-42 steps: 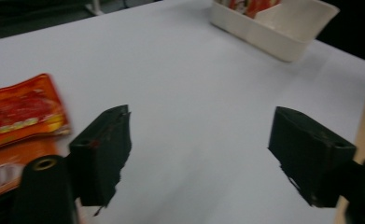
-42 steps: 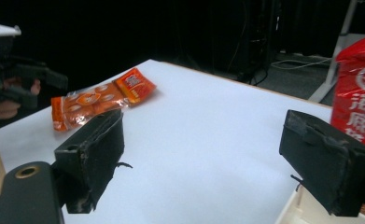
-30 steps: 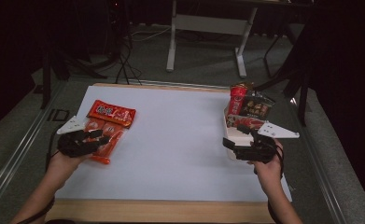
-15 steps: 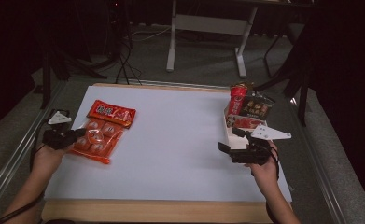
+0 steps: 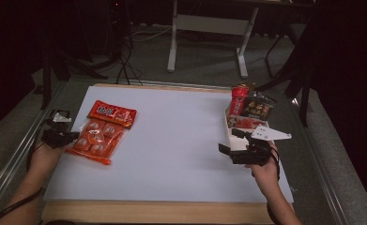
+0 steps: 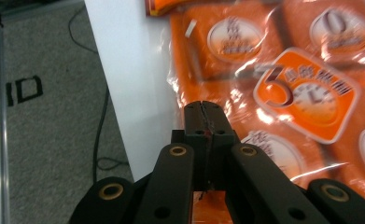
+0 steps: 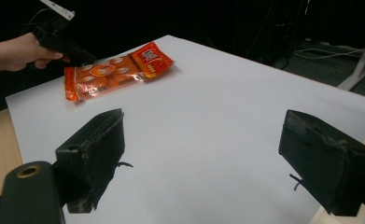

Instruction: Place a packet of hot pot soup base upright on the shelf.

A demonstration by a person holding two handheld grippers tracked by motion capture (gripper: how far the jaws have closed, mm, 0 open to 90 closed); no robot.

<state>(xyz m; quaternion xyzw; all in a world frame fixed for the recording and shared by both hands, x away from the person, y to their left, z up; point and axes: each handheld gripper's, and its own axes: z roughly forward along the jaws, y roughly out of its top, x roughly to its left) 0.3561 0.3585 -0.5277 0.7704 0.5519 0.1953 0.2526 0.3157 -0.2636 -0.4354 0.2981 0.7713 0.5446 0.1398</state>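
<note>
From the high view we see a white tabletop (image 5: 172, 140) with a wooden front edge, standing on grey carpet (image 5: 200, 65) in a dark room; a white stand (image 5: 209, 28) rises at twelve o'clock and cables trail across the floor at eleven. The orange snack bag (image 5: 96, 138) lies at nine o'clock on the tabletop, a smaller red packet (image 5: 112, 113) resting across its far end. At three o'clock a group of snack packs (image 5: 249, 110) stands near the tabletop's right edge. The left gripper (image 5: 71, 137) sits at the bag's left edge; the right gripper (image 5: 232, 140) hovers just in front of the packs.

In the left gripper view, our left gripper (image 6: 203, 108) has its jaws pressed together, with a thin orange sliver showing between them; they have just been closing, and the bag (image 6: 283, 93) lies right under the tips and to the right.

In the right gripper view, the right gripper (image 7: 201, 154) stands wide open over bare white surface, nothing between its jaws, with the bag (image 7: 110, 74) off at eleven o'clock.

Against the earlier high view, the left hand has drawn off the bag to its left edge, beyond the tabletop's side; the bag and the right hand lie much as before.
</note>
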